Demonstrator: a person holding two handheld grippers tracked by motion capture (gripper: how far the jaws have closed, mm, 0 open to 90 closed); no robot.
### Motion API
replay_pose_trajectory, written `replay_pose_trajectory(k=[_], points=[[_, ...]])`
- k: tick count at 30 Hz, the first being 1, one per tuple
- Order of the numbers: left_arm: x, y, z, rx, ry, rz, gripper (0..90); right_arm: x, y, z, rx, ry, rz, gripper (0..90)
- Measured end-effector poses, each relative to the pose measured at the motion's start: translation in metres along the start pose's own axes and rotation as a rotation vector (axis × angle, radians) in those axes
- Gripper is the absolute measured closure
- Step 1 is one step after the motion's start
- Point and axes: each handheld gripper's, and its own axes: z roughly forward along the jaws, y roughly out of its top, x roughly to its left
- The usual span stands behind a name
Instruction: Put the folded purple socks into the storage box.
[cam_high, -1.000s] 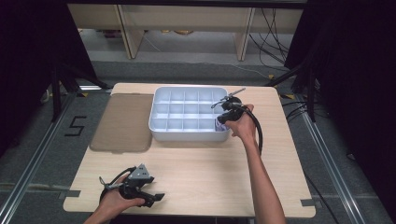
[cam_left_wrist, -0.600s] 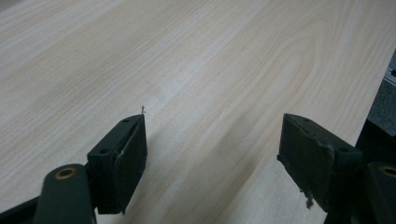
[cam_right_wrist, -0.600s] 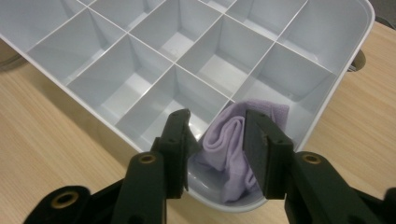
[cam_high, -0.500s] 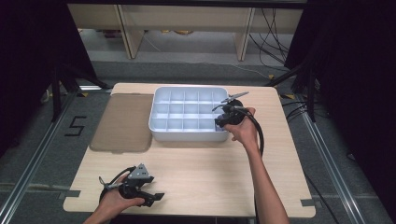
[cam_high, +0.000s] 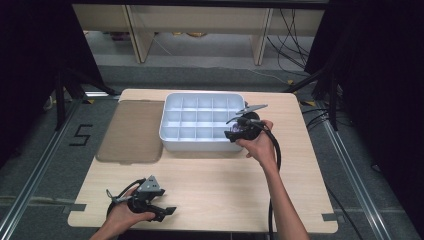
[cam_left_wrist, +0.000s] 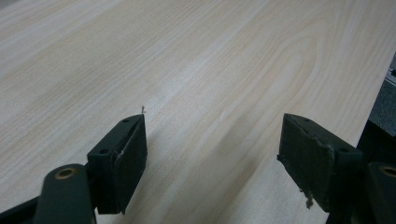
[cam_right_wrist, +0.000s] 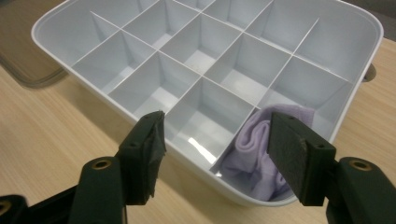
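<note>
Now right gripper (cam_right_wrist: 215, 154) wide open, empty, above tray (cam_high: 170, 131) near edge. Lilac cloth (cam_right_wrist: 257, 158) bunched in corner cell at tray's 4 o'clock. Left gripper (cam_left_wrist: 212, 161) wide, empty, over bare table (cam_high: 215, 185) at 7 o'clock.

Risk: cloth rides up cell wall; jaw dipping back could snag it, drag it out.

Count: one tray, one cloth, one brown lid (cam_high: 131, 131) at tray's 9 o'clock, two grippers.
</note>
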Motion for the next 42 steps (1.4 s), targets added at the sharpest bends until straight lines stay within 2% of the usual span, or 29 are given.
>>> replay_pose_trajectory(k=[3, 4, 7, 8, 10, 11, 12, 14, 15, 17, 18, 19, 20, 21, 22, 23, 25, 26, 29, 31, 34, 36, 37, 38, 39, 40, 41, 42], points=[[0.001, 0.000, 0.000, 0.000, -0.004, 0.003, 23.3, 0.007, -0.003, 0.000, -0.024, 0.011, 0.016, 35.4], [0.001, 0.000, 0.000, -0.003, -0.001, 0.004, 23.3, 0.009, -0.004, -0.002, -0.013, 0.012, 0.007, 35.0], [0.001, 0.000, 0.000, -0.005, 0.002, 0.003, 23.3, 0.015, -0.007, -0.003, -0.030, 0.023, 0.000, 33.4], [0.001, 0.000, 0.000, -0.006, 0.007, 0.001, 23.3, 0.017, -0.008, -0.001, -0.067, 0.022, -0.015, 33.2], [0.000, 0.000, 0.000, -0.007, 0.001, 0.000, 23.3, 0.022, -0.009, -0.005, -0.034, 0.040, 0.002, 33.0], [0.001, 0.000, -0.001, -0.003, 0.000, 0.006, 23.3, 0.023, -0.010, -0.005, -0.050, 0.039, -0.028, 32.9], [0.000, 0.000, 0.000, -0.011, 0.002, -0.005, 23.3, 0.027, -0.011, -0.006, -0.041, 0.045, 0.002, 33.0], [0.000, 0.000, -0.001, -0.008, 0.001, 0.002, 23.3, 0.030, -0.013, -0.006, -0.048, 0.045, -0.018, 32.7], [0.000, 0.000, -0.001, -0.009, 0.003, -0.003, 23.3, 0.032, -0.013, -0.006, -0.050, 0.054, -0.007, 32.6], [0.001, 0.000, -0.001, -0.011, 0.009, 0.000, 23.3, 0.034, -0.015, -0.005, -0.066, 0.054, -0.031, 32.2], [0.000, 0.000, -0.001, -0.013, 0.007, -0.020, 23.3, 0.037, -0.016, -0.006, -0.063, 0.057, -0.012, 32.2], [-0.001, 0.000, 0.000, -0.019, 0.003, -0.026, 23.3, 0.037, -0.018, -0.005, -0.074, 0.055, -0.026, 32.1], [0.000, 0.000, -0.001, -0.010, 0.005, -0.015, 23.3, 0.039, -0.019, -0.006, -0.058, 0.060, -0.018, 32.0], [0.000, 0.000, -0.001, -0.011, 0.003, -0.017, 23.3, 0.038, -0.020, -0.005, -0.070, 0.060, -0.034, 31.8], [0.000, 0.000, -0.001, -0.012, 0.003, -0.015, 23.3, 0.041, -0.022, -0.004, -0.076, 0.070, -0.017, 31.7], [0.000, 0.000, -0.001, -0.013, 0.013, -0.002, 23.3, 0.041, -0.023, -0.004, -0.078, 0.060, -0.025, 31.3], [-0.001, 0.000, -0.001, -0.017, 0.006, -0.006, 23.3, 0.043, -0.027, -0.003, -0.070, 0.070, -0.031, 30.8], [0.000, 0.001, -0.002, -0.008, 0.002, 0.009, 23.3, 0.044, -0.028, -0.003, -0.062, 0.071, -0.018, 30.8], [0.000, 0.000, -0.002, -0.011, 0.002, 0.006, 23.3, 0.046, -0.032, -0.003, -0.065, 0.077, -0.016, 30.3], [0.000, 0.000, -0.002, -0.013, 0.002, 0.005, 23.3, 0.047, -0.034, -0.004, -0.080, 0.080, -0.035, 29.9], [0.000, 0.000, -0.002, -0.012, 0.002, 0.005, 23.3, 0.051, -0.036, -0.006, -0.066, 0.086, -0.019, 28.5], [0.000, 0.001, -0.002, -0.013, 0.004, 0.005, 23.3, 0.052, -0.036, -0.007, -0.076, 0.091, -0.033, 28.2], [0.000, 0.001, -0.002, -0.013, 0.003, 0.006, 23.3, 0.052, -0.037, -0.009, -0.075, 0.079, -0.045, 28.1], [0.000, 0.001, -0.002, -0.013, 0.003, 0.005, 23.3, 0.055, -0.038, -0.009, -0.088, 0.096, -0.023, 28.1], [0.000, 0.001, -0.002, -0.014, 0.003, 0.004, 23.3, 0.055, -0.040, -0.009, -0.092, 0.091, -0.040, 28.1], [0.000, 0.001, -0.002, -0.013, 0.003, 0.005, 23.3, 0.057, -0.042, -0.010, -0.079, 0.102, -0.025, 28.1], [0.000, 0.001, -0.002, -0.013, 0.004, 0.005, 23.3, 0.057, -0.044, -0.009, -0.080, 0.097, -0.045, 28.1], [0.000, 0.001, -0.002, -0.014, 0.003, 0.004, 23.3, 0.059, -0.046, -0.009, -0.077, 0.106, -0.037, 28.1]])
